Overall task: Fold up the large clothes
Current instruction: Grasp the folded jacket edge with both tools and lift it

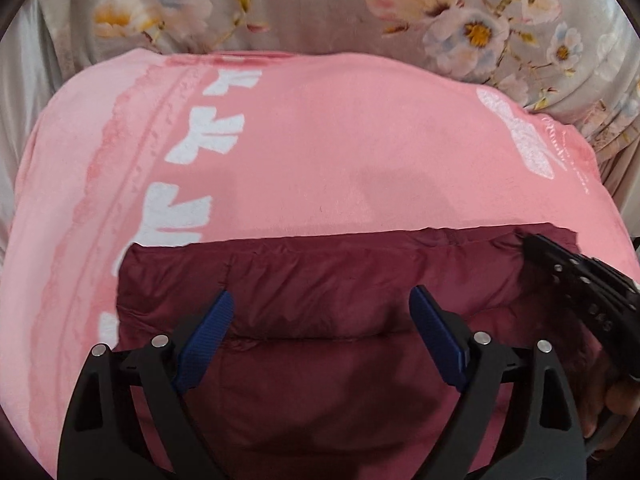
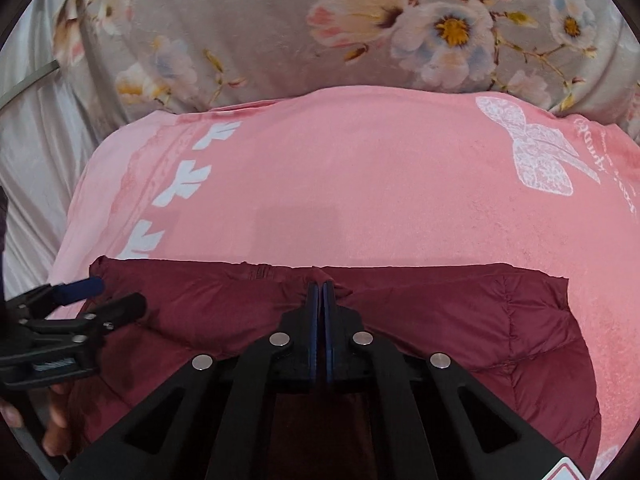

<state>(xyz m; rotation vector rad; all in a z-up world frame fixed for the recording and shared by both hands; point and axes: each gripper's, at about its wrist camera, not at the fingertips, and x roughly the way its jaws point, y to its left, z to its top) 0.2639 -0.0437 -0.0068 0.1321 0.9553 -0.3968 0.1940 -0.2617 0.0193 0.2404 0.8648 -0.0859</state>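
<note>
Floral bedspread (image 2: 248,28) fills the top of both views. Over it lies a pink blanket (image 2: 360,192) with white motifs, taking up the middle band of each frame.

Task's thing: a maroon quilted jacket (image 2: 460,320), lying flat on the pink blanket in the lower half of both frames. Its far edge runs as a nearly straight line left to right across the frame, so the long axis reads crosswise to both grippers, which point up-frame at it.

Right gripper (image 2: 320,292): blue pads together, clamped on a small pucker of jacket fabric at the middle of that far edge. In the left wrist view it shows at the right margin, at the jacket's upper right corner.

Left gripper (image 1: 320,300): jaws wide apart, nothing between the pads; jacket cloth lies below them, not pinched. In the right wrist view it sits at the left margin, just beside the jacket's left corner.

Judgement: the far edge is pinned at one point only. The left gripper is the nearer to the free left corner, which lies up-frame and left of its open jaws. The next move likely turns on closing there, so both hands carry one edge.
</note>
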